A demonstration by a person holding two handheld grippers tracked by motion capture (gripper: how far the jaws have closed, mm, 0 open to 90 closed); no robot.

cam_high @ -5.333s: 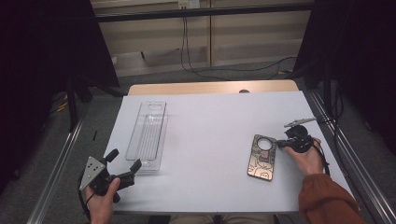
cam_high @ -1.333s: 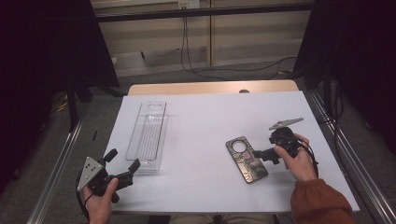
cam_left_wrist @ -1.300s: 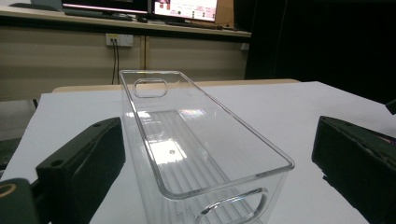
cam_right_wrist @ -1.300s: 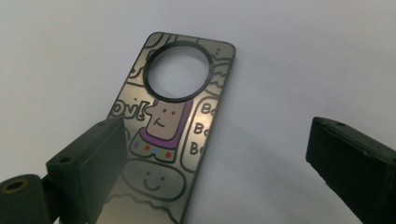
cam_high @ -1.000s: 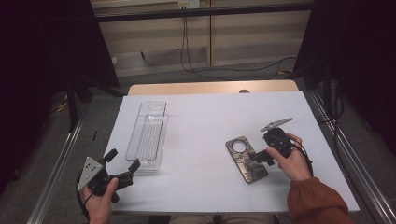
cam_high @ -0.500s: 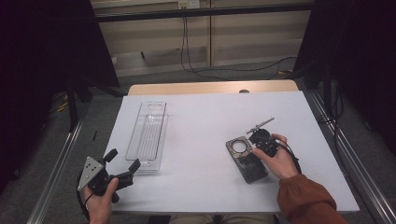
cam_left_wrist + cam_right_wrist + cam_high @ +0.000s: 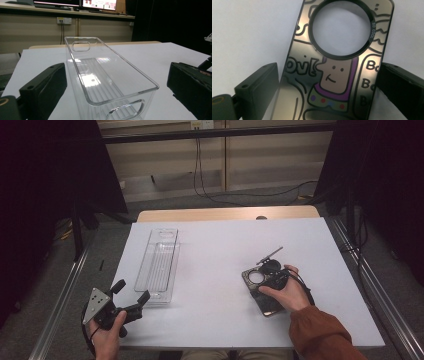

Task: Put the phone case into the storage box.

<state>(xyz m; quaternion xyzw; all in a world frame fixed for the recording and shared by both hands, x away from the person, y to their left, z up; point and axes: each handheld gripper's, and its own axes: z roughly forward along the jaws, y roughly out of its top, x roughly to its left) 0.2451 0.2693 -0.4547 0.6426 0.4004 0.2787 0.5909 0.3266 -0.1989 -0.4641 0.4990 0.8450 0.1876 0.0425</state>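
Nearest me, my left gripper (image 7: 131, 301) idles open at the table edge before the clear bin (image 7: 159, 264). My right gripper (image 7: 329, 82) straddles the phone case (image 7: 337, 67), jaws spread, not yet clamped; lifting and binning remain.

Clear bin (image 7: 159, 265) sole obstacle left; bare table (image 7: 215, 255) between bin, phone case (image 7: 264, 292).

I look down on a white counter (image 7: 215, 245) with a wooden edge (image 7: 227, 214) at its far side. Grey carpet (image 7: 60, 285) surrounds it, black curtains (image 7: 45, 175) hang at both sides, and cables (image 7: 200, 165) run down the beige wall panels (image 7: 270, 165).
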